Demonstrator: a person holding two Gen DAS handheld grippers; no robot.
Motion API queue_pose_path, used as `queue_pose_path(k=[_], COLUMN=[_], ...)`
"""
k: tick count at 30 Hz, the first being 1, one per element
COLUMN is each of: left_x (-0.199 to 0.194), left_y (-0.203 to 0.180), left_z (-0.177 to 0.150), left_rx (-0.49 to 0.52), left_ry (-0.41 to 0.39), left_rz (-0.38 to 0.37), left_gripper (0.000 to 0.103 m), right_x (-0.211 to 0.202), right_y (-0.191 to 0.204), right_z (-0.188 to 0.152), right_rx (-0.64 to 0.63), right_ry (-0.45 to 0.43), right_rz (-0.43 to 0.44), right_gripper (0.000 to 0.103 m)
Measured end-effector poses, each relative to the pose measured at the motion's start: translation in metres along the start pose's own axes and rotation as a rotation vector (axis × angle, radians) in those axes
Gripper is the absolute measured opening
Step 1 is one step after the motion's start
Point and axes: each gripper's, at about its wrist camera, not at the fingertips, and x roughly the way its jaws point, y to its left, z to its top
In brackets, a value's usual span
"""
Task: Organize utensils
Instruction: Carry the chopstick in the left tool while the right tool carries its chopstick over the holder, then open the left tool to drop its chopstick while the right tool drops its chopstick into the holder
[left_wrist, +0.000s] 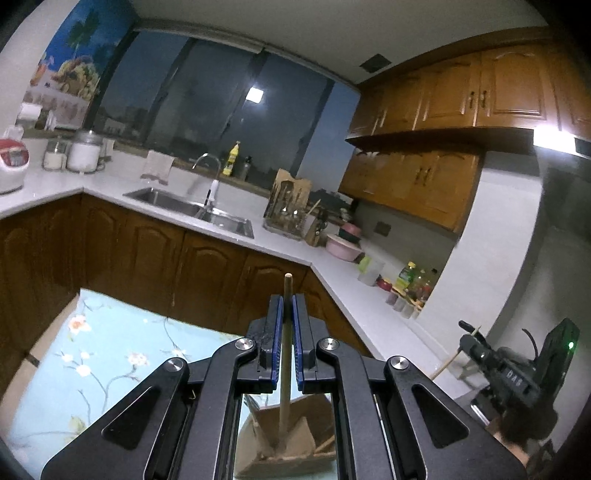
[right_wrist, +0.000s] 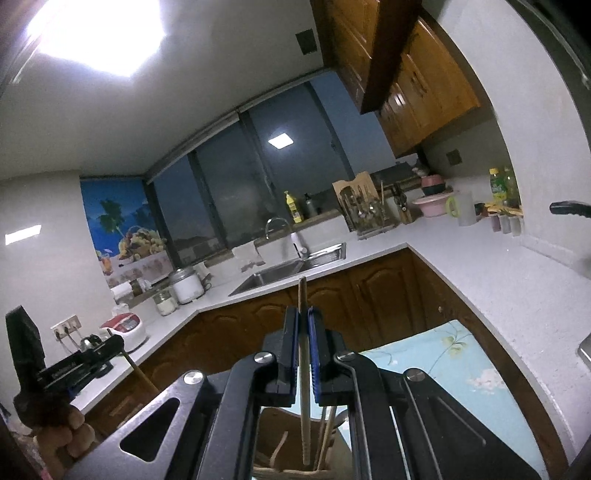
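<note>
Each claw was clamped on a wooden stick, the left gripper (left_wrist: 287, 302) and right gripper (right_wrist: 303, 314) alike (both sticks lifted above the brown holder (right_wrist: 284, 458) nearby), so sorting remained unfinished.

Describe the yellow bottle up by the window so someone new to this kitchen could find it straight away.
Start at the steel double sink under the big dark window. Behind its curved tap, on the window ledge, stands the tall yellow plastic bottle with a yellow cap. A darker, shorter bottle stands right beside it; only the yellow one is bright.
</note>
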Motion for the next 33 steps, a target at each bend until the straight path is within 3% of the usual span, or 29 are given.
queue_pose_path(k=[16, 33], left_x=[0.037, 0.047], left_y=[0.014, 0.005], left_z=[-0.070, -0.088], left_rx=[0.015, 0.072], left_ry=[0.143, 0.223], left_rz=[0.040, 0.046], left_gripper=[0.005, 0.006], right_x=[0.040, 0.047], right_y=[-0.020, -0.027], right_z=[-0.064, -0.068], right_rx=[0.024, 0.048], right_ry=[0.132, 0.175], right_rz=[-0.053, -0.049], right_gripper=[0.006, 0.006])
